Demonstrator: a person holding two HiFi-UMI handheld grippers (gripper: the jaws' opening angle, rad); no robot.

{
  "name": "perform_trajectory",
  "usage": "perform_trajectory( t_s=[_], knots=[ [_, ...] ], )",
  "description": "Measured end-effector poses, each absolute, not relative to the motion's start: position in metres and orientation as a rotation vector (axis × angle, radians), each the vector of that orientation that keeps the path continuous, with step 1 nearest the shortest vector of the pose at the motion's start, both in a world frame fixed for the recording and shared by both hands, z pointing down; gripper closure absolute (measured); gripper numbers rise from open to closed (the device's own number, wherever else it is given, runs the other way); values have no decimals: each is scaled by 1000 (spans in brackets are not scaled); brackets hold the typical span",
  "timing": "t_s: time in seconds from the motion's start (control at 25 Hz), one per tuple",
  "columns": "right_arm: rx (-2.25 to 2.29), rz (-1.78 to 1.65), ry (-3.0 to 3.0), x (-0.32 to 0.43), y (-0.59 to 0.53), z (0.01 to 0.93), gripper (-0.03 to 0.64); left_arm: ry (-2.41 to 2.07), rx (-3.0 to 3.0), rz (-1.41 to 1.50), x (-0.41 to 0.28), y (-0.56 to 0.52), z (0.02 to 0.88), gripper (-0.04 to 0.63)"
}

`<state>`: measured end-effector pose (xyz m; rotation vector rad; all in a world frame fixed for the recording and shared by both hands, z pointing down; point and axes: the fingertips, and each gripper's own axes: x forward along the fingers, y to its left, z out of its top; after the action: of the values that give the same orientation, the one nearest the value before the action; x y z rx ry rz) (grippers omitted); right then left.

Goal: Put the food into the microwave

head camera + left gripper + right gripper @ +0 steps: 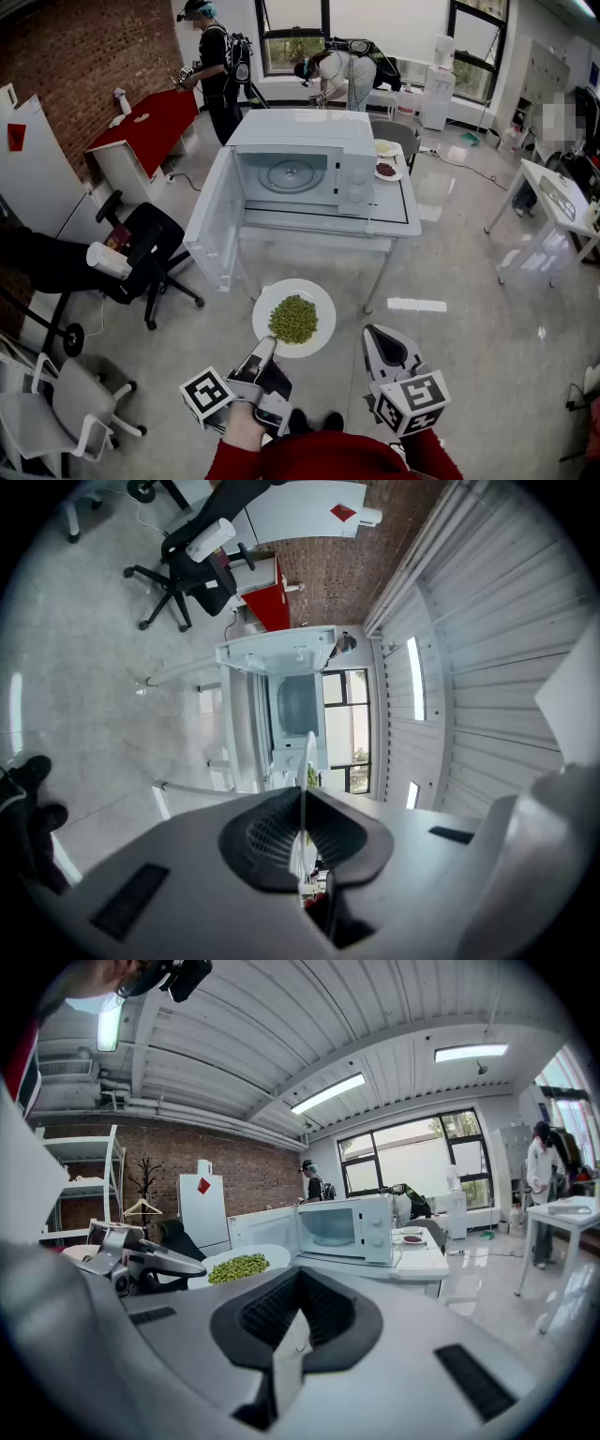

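Note:
A white plate heaped with green peas hangs in the air in front of the table. My left gripper is shut on its near rim, and in the left gripper view the plate stands edge-on between the pads. The white microwave sits on the white table ahead, with its door swung open to the left and its glass turntable bare. My right gripper is shut and holds nothing, just right of the plate. The right gripper view shows the peas and the microwave.
Two small dishes, one with red food, lie right of the microwave. A black office chair stands left of the open door and a grey chair at lower left. A red table, two people and a white desk stand farther off.

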<state>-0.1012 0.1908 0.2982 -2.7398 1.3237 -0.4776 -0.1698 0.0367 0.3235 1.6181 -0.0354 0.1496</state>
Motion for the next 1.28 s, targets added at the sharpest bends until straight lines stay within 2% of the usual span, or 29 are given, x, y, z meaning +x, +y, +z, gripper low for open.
perform_trajectory(
  t_s=[0.56, 1.28],
  knots=[
    [-2717, -471, 1357, -98, 204, 303, 603, -52, 1629, 146, -162, 47, 326, 574],
    [-2738, -371, 1395, -50, 222, 284, 602, -138, 1706, 43, -105, 43, 315, 574]
  ],
)
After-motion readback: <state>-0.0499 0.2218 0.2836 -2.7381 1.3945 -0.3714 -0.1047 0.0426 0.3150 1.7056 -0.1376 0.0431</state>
